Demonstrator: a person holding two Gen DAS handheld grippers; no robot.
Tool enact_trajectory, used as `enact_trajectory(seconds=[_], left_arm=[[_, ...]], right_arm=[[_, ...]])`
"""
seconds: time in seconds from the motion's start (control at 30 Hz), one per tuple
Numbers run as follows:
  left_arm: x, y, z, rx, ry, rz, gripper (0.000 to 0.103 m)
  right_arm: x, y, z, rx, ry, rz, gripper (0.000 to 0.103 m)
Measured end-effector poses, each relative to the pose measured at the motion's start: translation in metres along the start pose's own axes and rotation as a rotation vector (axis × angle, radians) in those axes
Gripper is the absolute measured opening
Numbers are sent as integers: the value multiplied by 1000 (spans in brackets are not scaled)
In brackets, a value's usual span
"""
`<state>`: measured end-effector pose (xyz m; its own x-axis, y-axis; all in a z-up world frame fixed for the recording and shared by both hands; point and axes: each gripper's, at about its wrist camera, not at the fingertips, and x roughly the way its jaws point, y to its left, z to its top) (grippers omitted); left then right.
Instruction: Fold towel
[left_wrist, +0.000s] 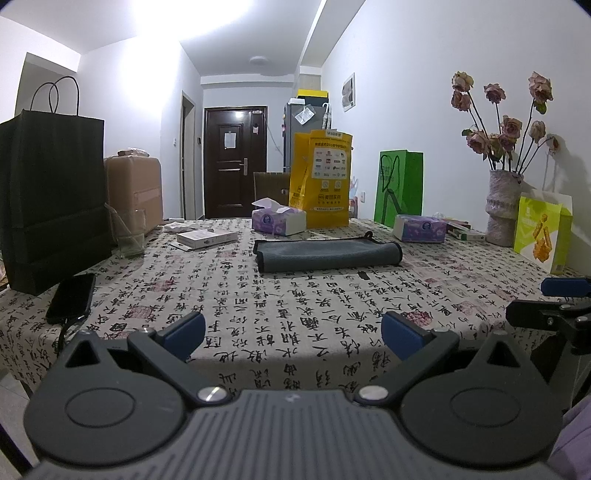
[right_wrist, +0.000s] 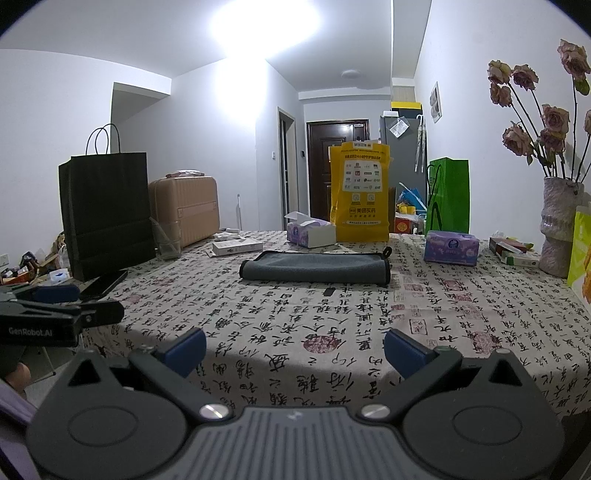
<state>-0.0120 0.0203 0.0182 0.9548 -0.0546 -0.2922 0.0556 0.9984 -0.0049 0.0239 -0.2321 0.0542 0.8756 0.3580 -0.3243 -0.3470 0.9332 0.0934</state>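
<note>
Ahead of us, a grey folded microfibre towel with black edging (left_wrist: 328, 254) lies flat at the centre of both frames, on a desk covered by a cream cloth printed with black calligraphy (left_wrist: 280, 306). Along the bottom of the left wrist view, our left hand-held gripper (left_wrist: 293, 334) is spread wide and holds nothing, its blue-padded fingers (left_wrist: 184, 332) well short of the towel. Our right hand-held gripper (right_wrist: 294, 352) is likewise spread wide and empty at the bottom of its own view. Behind the towel stand a yellow printed paper bag (left_wrist: 320, 177) and a purple tissue box (left_wrist: 277, 220). A tall black paper bag with handles (left_wrist: 51, 192) fills the left side.
</note>
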Motion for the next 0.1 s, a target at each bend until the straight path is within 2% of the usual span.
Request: enact_trajectory(seconds=[0.1], left_arm=[[1,0,-1,-2,6,-3,103]], right_arm=[[0,0,0,0,0,0,103]])
